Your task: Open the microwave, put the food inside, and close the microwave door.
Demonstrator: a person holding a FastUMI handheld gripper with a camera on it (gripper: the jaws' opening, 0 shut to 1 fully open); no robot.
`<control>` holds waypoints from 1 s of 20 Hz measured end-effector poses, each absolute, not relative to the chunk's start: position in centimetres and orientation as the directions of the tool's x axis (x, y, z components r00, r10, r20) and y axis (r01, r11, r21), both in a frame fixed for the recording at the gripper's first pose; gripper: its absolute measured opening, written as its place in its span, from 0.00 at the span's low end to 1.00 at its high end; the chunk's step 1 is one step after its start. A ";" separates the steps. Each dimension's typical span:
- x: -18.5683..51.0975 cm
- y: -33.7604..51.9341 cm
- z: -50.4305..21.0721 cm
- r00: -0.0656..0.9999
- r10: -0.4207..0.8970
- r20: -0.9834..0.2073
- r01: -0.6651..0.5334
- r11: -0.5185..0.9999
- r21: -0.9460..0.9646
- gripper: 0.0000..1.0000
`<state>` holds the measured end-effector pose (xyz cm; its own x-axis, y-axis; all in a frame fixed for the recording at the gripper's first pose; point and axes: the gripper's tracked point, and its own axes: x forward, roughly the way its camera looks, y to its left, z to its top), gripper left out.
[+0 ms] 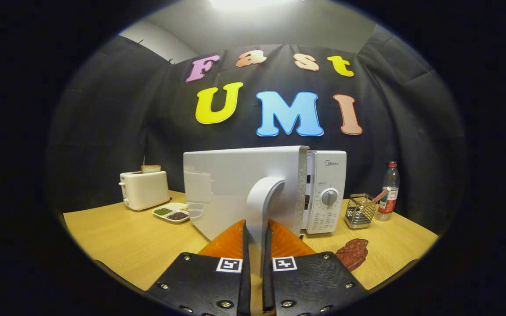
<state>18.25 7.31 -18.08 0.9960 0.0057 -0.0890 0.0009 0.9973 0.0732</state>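
- Black cloth is backing a wooden desk (147,245) carrying the microwave (326,193), a toaster (144,189) and a snack tray (171,213).
- Your fingers (256,259) are pinching the door handle (262,206), both pressing it, so the door (240,188) is standing swung open.
- Food (352,253) is lying on the desk just beside the fingers, near the desk's front edge.
- Open desk is waiting toaster-side; a wire basket (360,211) and bottle (389,191) are crowding the other side.

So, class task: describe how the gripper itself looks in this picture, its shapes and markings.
The gripper has two broad flat black plates studded with small metal screws. Each plate carries a square black-and-white marker tag near its inner top corner. Two narrow fingers run forward from a thin gap between the plates.
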 end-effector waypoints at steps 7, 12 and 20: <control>14.5 16.0 -17.3 0.990 0.120 -0.074 -0.111 0.988 0.105 0.10; 13.0 21.7 -16.9 0.987 0.145 -0.070 -0.139 0.986 0.093 0.10; 11.4 28.9 -17.7 0.985 0.162 -0.064 -0.156 0.984 0.083 0.10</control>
<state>11.39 28.90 -17.74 0.9848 0.1619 -0.0636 -0.1564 0.9842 0.0832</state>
